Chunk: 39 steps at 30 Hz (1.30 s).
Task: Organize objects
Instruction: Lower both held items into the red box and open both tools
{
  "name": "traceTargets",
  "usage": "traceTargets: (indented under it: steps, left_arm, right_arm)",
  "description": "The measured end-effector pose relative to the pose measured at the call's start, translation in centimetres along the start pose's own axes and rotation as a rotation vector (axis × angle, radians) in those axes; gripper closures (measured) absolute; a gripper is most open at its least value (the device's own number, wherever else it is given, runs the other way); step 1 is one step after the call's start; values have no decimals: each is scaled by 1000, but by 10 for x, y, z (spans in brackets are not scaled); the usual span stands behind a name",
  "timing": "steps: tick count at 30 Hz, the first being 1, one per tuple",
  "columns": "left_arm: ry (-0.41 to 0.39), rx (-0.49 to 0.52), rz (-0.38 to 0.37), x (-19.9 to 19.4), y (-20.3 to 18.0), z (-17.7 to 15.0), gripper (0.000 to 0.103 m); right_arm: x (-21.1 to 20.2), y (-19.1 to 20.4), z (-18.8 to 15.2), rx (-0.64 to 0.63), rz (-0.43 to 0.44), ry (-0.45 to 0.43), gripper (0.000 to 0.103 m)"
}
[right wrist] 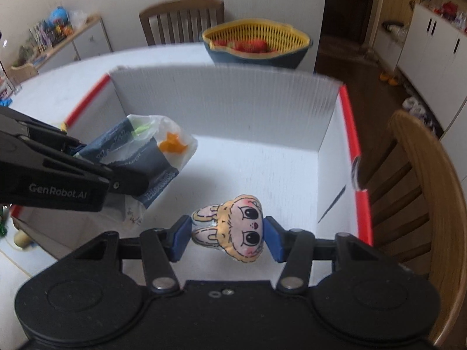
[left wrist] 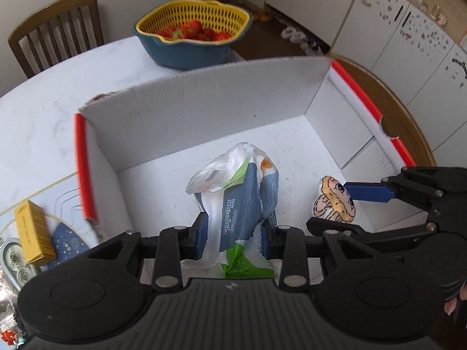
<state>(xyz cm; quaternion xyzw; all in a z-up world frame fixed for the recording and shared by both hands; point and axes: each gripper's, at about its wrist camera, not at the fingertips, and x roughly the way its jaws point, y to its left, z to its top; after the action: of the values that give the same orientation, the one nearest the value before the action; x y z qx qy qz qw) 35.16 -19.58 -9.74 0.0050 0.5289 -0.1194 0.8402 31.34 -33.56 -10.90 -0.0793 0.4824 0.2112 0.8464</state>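
A white box with red rims (left wrist: 204, 99) stands on the table and also shows in the right wrist view (right wrist: 233, 102). My left gripper (left wrist: 235, 234) is shut on a crumpled blue, white and green tissue pack (left wrist: 242, 198), held inside the box; the pack also shows in the right wrist view (right wrist: 157, 151). My right gripper (right wrist: 227, 237) is shut on a small rabbit plush (right wrist: 233, 230), held above the box floor to the right of the pack. The plush (left wrist: 335, 201) and the right gripper (left wrist: 338, 204) also show in the left wrist view.
A blue bowl with a yellow strainer of strawberries (left wrist: 192, 32) sits beyond the box. A yellow carton (left wrist: 33, 232) and a tin (left wrist: 13, 258) lie left of the box. Wooden chairs stand at the far side (right wrist: 182, 23) and right (right wrist: 423, 204).
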Motion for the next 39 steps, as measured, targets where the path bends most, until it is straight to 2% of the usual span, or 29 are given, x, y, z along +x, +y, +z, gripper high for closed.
traceTargets:
  steps: [4,11,18,24,39]
  left_arm:
    - [52,15,21,15,-3,1,69]
    - [131,30,40,36,-2,2,68]
    - [156,32,41,40,-1,1,66]
    - [123,38,39,34,-2,2,49]
    - [-59,21,2,-40,-1,-12,49]
  right_arm:
    - [15,-6,1,18,-2,68,51]
    - [28,-5,3,3,8,137,51]
    - [30,-5,2,-9,12,151,49]
    - [29,-7,1,1,20,141,45]
    - [-18,0,2,6,48,13,38]
